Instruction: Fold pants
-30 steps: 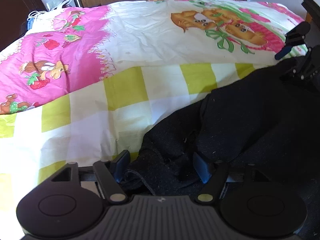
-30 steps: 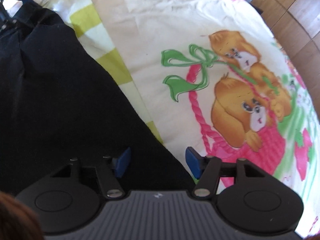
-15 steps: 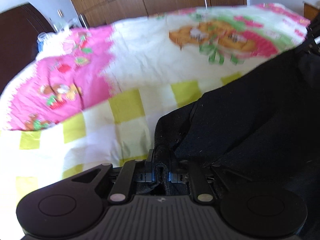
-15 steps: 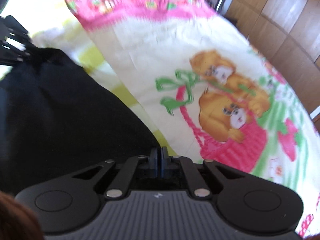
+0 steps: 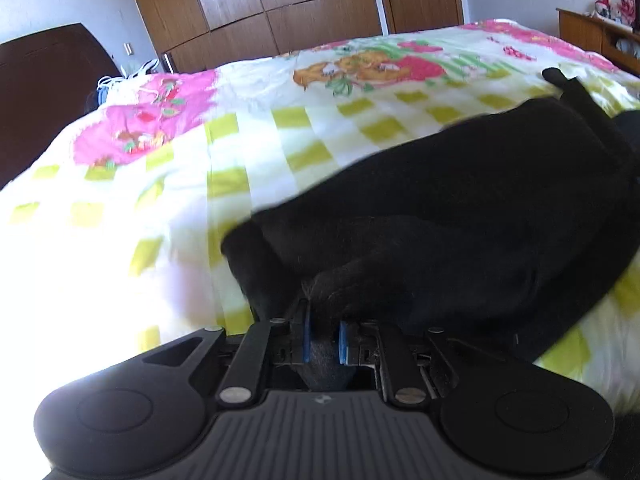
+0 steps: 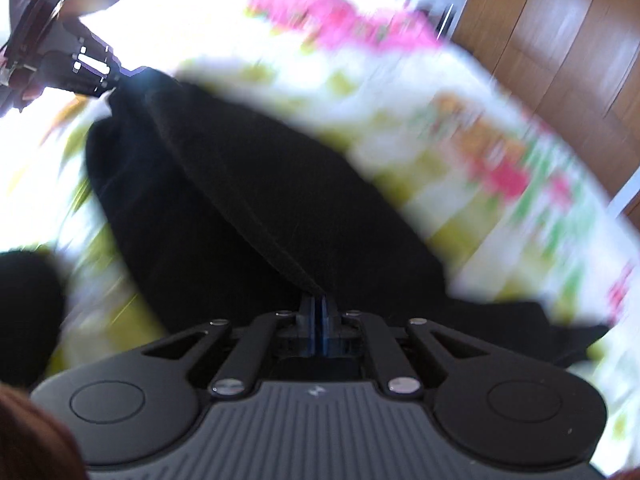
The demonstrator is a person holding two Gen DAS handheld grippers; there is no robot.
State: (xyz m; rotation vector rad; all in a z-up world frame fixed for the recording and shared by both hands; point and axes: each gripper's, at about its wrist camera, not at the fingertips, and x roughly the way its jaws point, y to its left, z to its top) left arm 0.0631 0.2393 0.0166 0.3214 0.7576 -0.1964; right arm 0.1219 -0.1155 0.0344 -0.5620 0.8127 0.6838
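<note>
Black pants (image 5: pixel 460 200) hang stretched over the bed between my two grippers. In the left wrist view, my left gripper (image 5: pixel 322 336) has a bunched fold of the black cloth between its blue pads (image 5: pixel 306 336); the jaws are opening slightly, but the pads still press on it. The right wrist view is blurred by motion. There my right gripper (image 6: pixel 319 320) is shut on a thin edge of the pants (image 6: pixel 240 184). At top left of that view, the left gripper (image 6: pixel 80 64) holds the far end.
A bedspread (image 5: pixel 280 140) with yellow checks, pink patches and cartoon dogs lies under the pants. A wooden wardrobe (image 5: pixel 260 8) and a door stand behind the bed, with a dark headboard (image 5: pixel 40 92) at the left. A wooden unit (image 5: pixel 592 36) is at the right.
Both grippers went from open around the cloth to shut on it. They then swept across the bed, lifting and pulling the pants taut between them.
</note>
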